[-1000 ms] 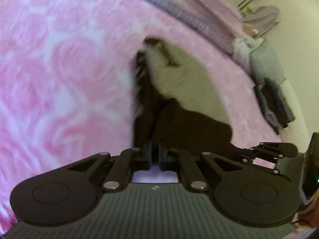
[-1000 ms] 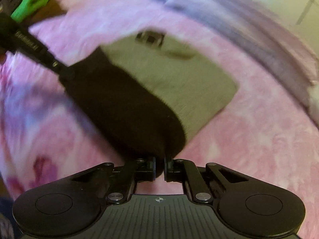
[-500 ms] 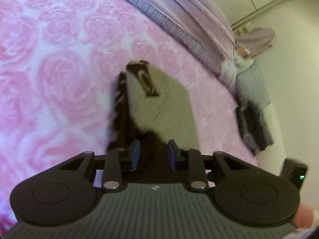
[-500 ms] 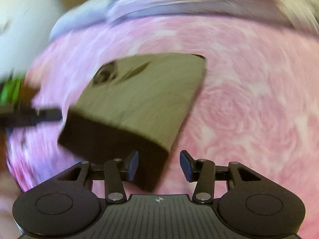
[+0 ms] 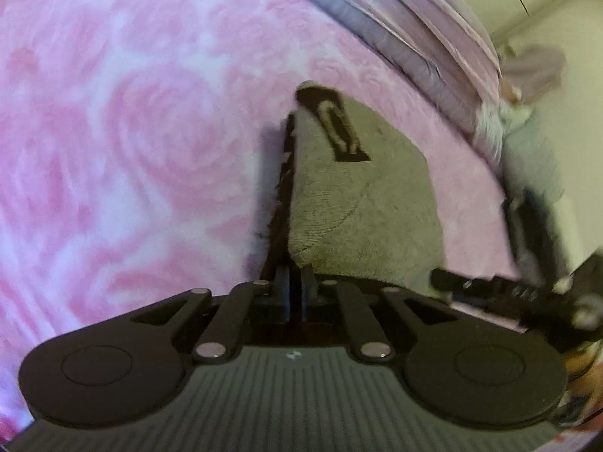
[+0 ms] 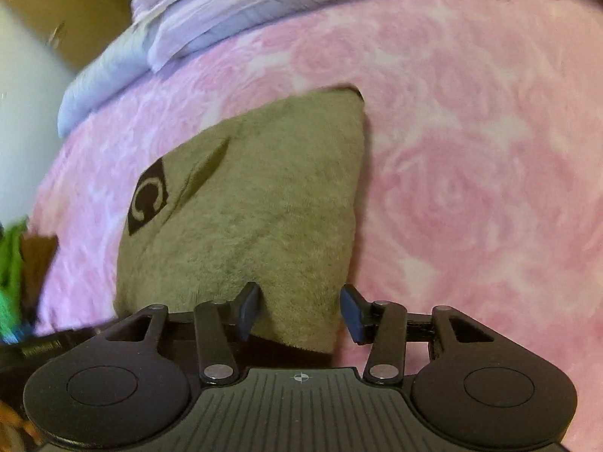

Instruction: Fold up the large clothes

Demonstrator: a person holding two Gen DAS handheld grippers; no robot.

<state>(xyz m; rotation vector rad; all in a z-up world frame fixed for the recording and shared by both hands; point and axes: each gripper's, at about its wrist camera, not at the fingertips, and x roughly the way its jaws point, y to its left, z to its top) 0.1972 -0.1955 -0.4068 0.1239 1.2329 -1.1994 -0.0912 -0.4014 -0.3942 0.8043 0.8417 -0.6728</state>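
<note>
A folded grey fleece garment [image 5: 361,203] with a dark underside and a dark logo label [image 5: 341,128] lies flat on the pink rose bedspread [image 5: 132,158]. My left gripper [image 5: 296,286] is at its near left corner, its jaws closing almost together on the dark edge there. My right gripper [image 6: 301,310] hangs over the garment [image 6: 264,207] at its near right corner. The blue fingers [image 6: 250,307] stand apart, with the grey corner between them and no pad pressing on it. The right gripper [image 5: 490,290] also shows at the right of the left wrist view.
Lilac pillows and bedding [image 5: 414,26] lie along the far side of the bed [image 6: 233,11]. Folded dark and grey clothes [image 5: 535,203] are stacked at the bed's right edge. A green thing [image 6: 11,263] is at the far left of the right wrist view.
The dark flap that both grippers held up now lies down, grey side up. The right gripper let go, opened and rolled. The left gripper opened briefly, then closed at the near left corner.
</note>
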